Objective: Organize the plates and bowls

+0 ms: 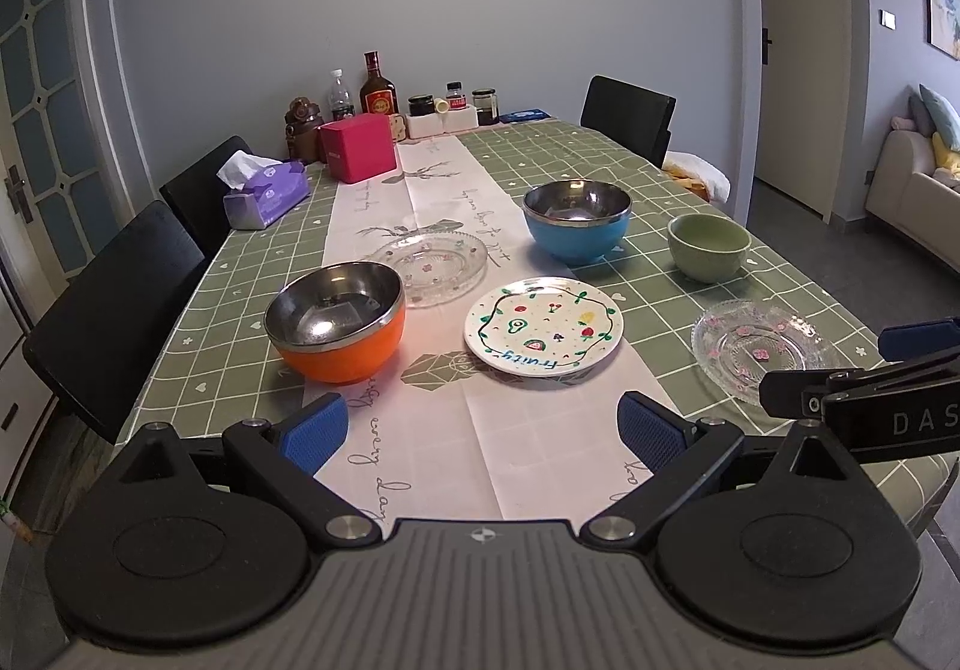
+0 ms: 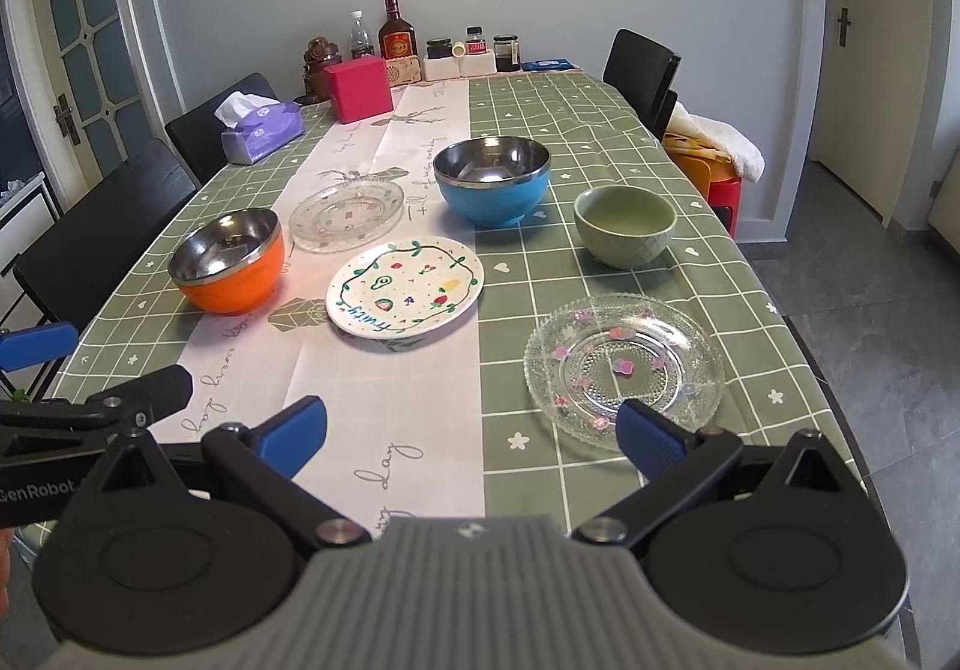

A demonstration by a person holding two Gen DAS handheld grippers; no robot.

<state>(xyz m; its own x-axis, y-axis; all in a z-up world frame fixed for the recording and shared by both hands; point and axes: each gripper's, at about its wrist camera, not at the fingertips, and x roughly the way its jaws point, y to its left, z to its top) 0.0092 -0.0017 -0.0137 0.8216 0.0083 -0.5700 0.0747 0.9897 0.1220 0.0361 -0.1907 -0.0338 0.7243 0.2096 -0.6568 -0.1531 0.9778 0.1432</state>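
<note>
An orange steel-lined bowl stands at the left, a blue one farther back, and a green ceramic bowl at the right. A white fruit-painted plate lies in the middle. One glass plate lies behind it, another glass plate at the near right. My left gripper is open and empty over the near table edge. My right gripper is open and empty, its right finger just before the near glass plate.
A green checked tablecloth with a white runner covers the table. At the far end stand a tissue pack, a red box, bottles and jars. Black chairs line the left side; another chair is at the far right.
</note>
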